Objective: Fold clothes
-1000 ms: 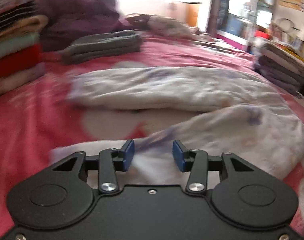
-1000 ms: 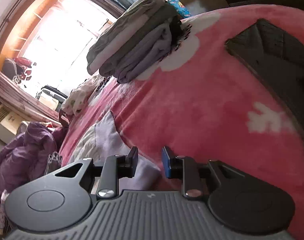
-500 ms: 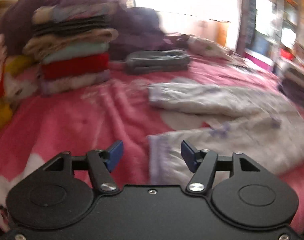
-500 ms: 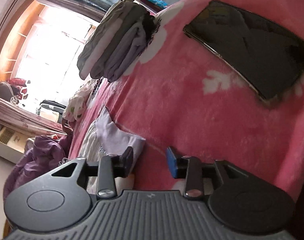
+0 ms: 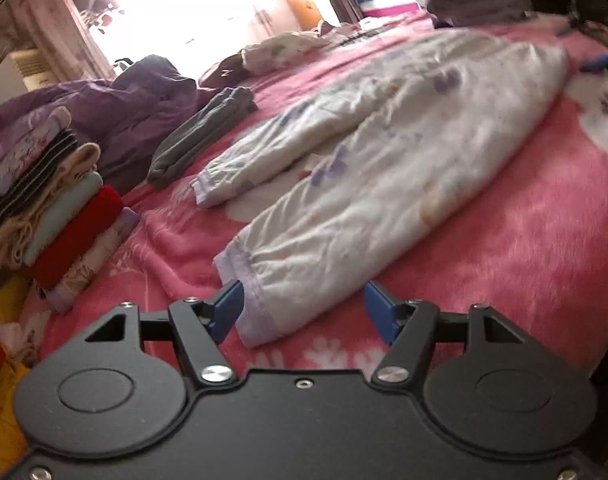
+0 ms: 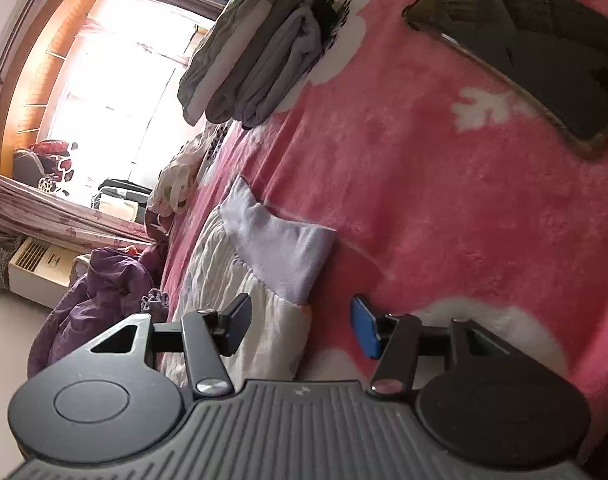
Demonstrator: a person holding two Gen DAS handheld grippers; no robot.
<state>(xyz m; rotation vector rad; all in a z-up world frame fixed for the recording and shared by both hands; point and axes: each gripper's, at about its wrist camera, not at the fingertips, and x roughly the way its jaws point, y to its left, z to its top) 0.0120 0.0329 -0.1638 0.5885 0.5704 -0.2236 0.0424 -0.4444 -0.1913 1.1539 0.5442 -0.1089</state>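
We see white pyjama trousers (image 5: 383,168) flat on pink bed blanket (image 5: 523,240), left gripper (image 5: 302,310) jaws open, leg cuff between them, ungripped, right gripper (image 6: 300,322) jaws opening over waistband, nothing held

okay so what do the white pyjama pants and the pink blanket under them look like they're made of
Pyjama pants: thin woven cotton, probably, matte and finely crinkled, with stretchy lilac rib-knit cuffs and waistband.
Pink blanket: plush fleece, likely synthetic; its fuzzy, brushed pile catches light in streaks.
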